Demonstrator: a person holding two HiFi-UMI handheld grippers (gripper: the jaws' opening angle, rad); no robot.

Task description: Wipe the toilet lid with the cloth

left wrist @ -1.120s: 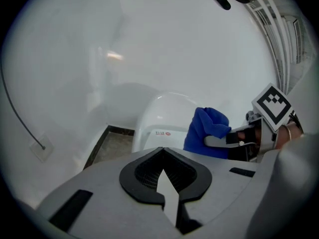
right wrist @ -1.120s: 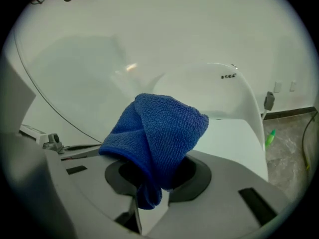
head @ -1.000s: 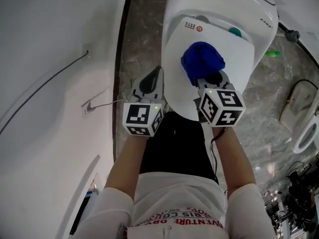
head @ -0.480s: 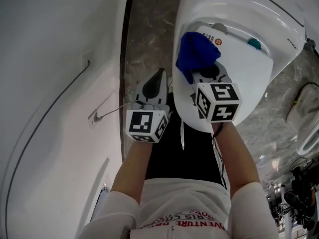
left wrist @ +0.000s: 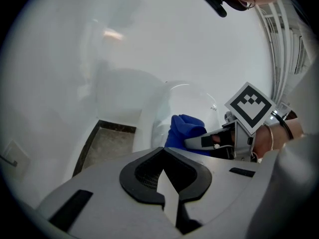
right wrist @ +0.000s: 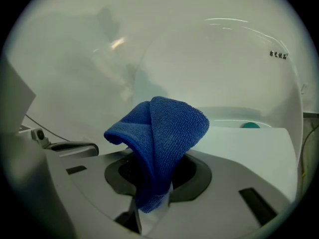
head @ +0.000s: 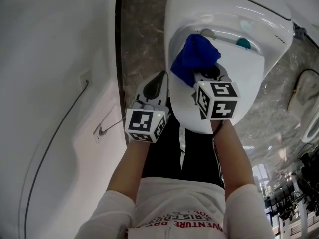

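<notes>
The right gripper (head: 201, 76) pinches the blue cloth (head: 194, 59) over the shut toilet lid (head: 243, 86). The left gripper (head: 158, 81) has its jaws pressed together, empty.

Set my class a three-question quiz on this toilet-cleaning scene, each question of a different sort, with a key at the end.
1. Multiple choice: what grips the blue cloth? A: the tool in the left hand. B: the right gripper. C: nothing, it lies loose.
2. True or false: the toilet lid is down.
3. Fill in the gap: the left gripper has its jaws ___, with nothing between them.

Key: 1 B. 2 True. 3 together.
</notes>
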